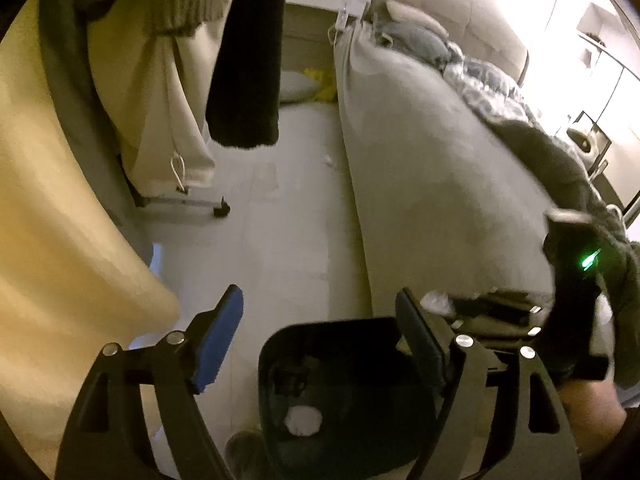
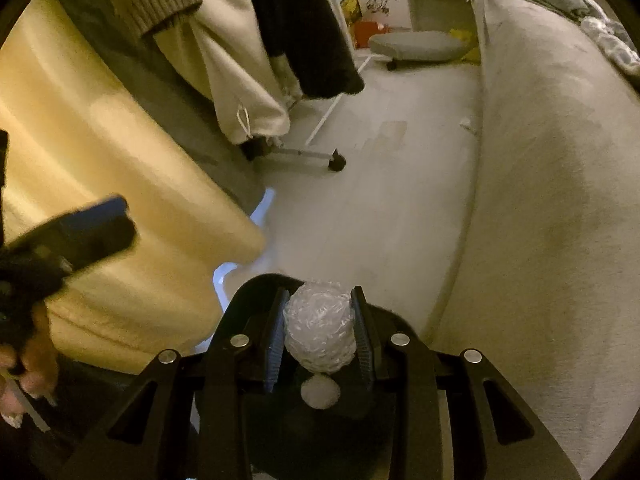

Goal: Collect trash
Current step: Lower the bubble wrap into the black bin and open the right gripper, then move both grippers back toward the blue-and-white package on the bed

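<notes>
My right gripper [image 2: 319,294] is shut on a crumpled wad of clear plastic wrap [image 2: 320,332], pinched between its blue pads. It hangs over the open black trash bin [image 2: 256,292], where a white paper ball [image 2: 320,396] lies on the bottom. My left gripper [image 1: 318,296] is open with nothing between its fingers, held above the same bin [image 1: 340,360] with the paper ball [image 1: 302,420] in it. In the left wrist view the wad [image 1: 438,302] shows just past my right finger. A small white scrap [image 1: 329,159] lies on the floor beside the bed.
A bed with a beige sheet [image 1: 440,160] fills the right side. Left of the floor strip stands a clothes rack, its wheeled foot [image 2: 337,164] on the floor, garments [image 2: 248,80] hanging low. A yellow cloth [image 2: 120,200] hangs at the left. A person's hand [image 2: 28,380] holds the left gripper.
</notes>
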A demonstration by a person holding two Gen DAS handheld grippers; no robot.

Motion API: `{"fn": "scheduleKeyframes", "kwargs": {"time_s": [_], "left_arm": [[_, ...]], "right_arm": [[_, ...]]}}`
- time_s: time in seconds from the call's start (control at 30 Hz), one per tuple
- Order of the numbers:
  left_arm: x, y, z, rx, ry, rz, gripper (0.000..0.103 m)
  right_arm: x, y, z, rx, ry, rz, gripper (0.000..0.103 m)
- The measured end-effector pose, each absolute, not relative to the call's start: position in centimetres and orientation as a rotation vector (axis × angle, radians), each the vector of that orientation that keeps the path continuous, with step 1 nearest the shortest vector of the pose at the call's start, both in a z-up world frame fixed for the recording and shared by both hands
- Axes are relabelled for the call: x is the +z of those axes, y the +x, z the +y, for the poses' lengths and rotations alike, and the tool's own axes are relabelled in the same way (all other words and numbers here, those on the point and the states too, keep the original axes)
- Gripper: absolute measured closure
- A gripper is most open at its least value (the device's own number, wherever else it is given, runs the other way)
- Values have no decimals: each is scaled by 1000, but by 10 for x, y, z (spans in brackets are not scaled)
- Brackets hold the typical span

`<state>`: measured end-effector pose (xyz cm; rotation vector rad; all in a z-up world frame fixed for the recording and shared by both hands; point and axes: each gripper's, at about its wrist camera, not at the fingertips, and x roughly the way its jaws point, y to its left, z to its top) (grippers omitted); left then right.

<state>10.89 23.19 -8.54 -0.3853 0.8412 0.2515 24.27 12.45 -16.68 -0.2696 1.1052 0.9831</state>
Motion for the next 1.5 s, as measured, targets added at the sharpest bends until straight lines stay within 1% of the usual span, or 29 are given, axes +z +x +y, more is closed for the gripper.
{"fn": "scheduleKeyframes", "kwargs": {"time_s": [0.2,0.63,0.67,0.73,0.77,0.8,1.17,1.33,1.4,1.5], "left_arm": [[-67,100,236,234,-375,747,18],[-41,98,232,235,-338,637,17],[-38,97,231,235,-338,624,17],[-34,97,230,233,-343,604,17],[-31,97,229,229,-347,593,16],[-29,98,227,225,-349,583,16],[-11,111,192,188,-317,528,14],[-10,120,176,166,-309,526,13],[-9,124,169,160,-299,524,12],[-7,127,157,145,-291,516,11]], "right_arm": [[-185,232,134,1003,-310,1153,71],[-199,210,141,1045,-380,1208,70],[-198,209,139,1049,-377,1211,70],[-198,207,137,1064,-374,1232,60],[-198,205,134,1068,-374,1233,52],[-197,204,133,1070,-374,1231,50],[-168,208,100,1066,-318,1165,49],[-147,211,80,1060,-284,1094,46],[-140,212,72,1057,-274,1058,43],[-129,215,60,1042,-267,1011,40]]}}
